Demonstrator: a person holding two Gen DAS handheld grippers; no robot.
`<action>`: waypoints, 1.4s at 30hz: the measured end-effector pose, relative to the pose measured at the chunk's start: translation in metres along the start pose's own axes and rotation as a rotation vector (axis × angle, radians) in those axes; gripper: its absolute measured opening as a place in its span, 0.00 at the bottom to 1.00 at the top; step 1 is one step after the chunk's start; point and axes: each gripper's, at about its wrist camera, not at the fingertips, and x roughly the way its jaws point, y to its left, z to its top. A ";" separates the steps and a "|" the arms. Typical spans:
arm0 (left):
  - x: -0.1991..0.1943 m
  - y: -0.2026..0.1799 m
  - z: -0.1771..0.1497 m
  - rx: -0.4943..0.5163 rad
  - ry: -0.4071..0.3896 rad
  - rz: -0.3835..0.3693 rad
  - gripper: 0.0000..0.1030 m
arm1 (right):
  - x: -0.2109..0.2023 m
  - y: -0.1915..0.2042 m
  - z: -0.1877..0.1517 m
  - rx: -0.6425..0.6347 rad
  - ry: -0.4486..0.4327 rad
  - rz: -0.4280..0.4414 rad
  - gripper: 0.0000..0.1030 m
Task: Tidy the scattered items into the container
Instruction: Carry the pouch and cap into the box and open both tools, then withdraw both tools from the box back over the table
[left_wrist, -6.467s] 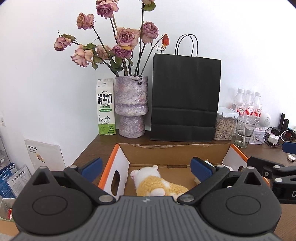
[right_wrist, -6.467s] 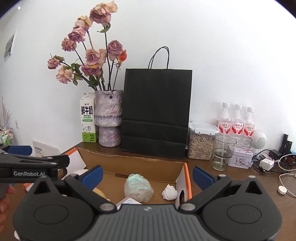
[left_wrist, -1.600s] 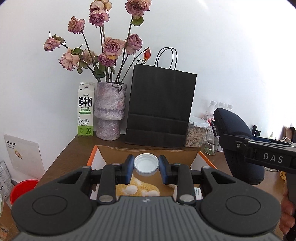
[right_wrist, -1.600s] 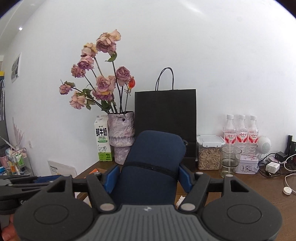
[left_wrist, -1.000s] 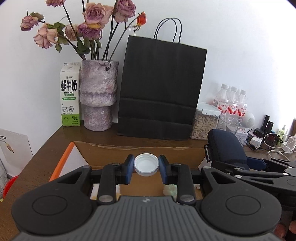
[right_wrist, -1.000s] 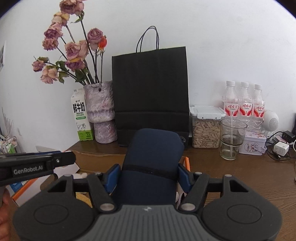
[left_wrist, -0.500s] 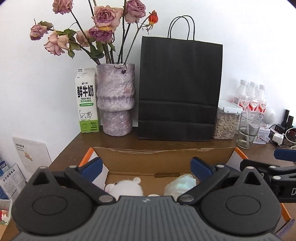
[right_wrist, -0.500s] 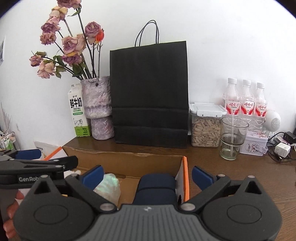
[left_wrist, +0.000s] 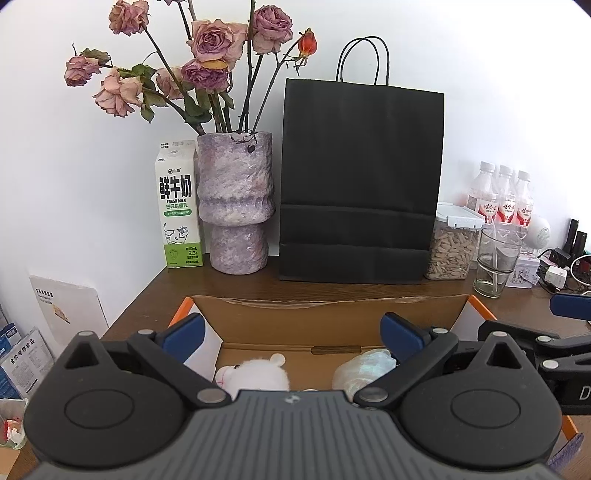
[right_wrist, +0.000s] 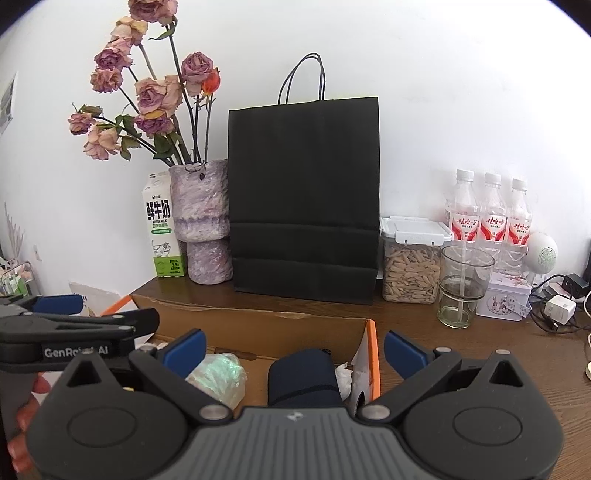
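Both my left tongs (left_wrist: 291, 332) and right tongs (right_wrist: 293, 347) hang spread and empty over the open cardboard box (right_wrist: 258, 325), its long axis along the counter's (right_wrist: 443, 343) near edge.

The left hand-held gripper (left_wrist: 291, 334) body is hiding most of the white plush toy (left_wrist: 255, 373) and the crinkled plastic bag (left_wrist: 364, 367). The navy pouch (right_wrist: 303, 376) is disappearing behind the right hand-held gripper (right_wrist: 293, 349).
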 end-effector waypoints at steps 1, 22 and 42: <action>-0.001 0.001 0.000 0.000 -0.001 0.001 1.00 | -0.001 0.001 0.000 -0.003 0.000 0.000 1.00; -0.053 0.019 -0.042 0.003 -0.072 0.009 1.00 | -0.052 0.009 -0.021 -0.007 -0.094 -0.057 1.00; -0.152 0.060 -0.125 -0.007 -0.029 0.027 1.00 | -0.151 0.046 -0.129 -0.103 -0.063 -0.051 1.00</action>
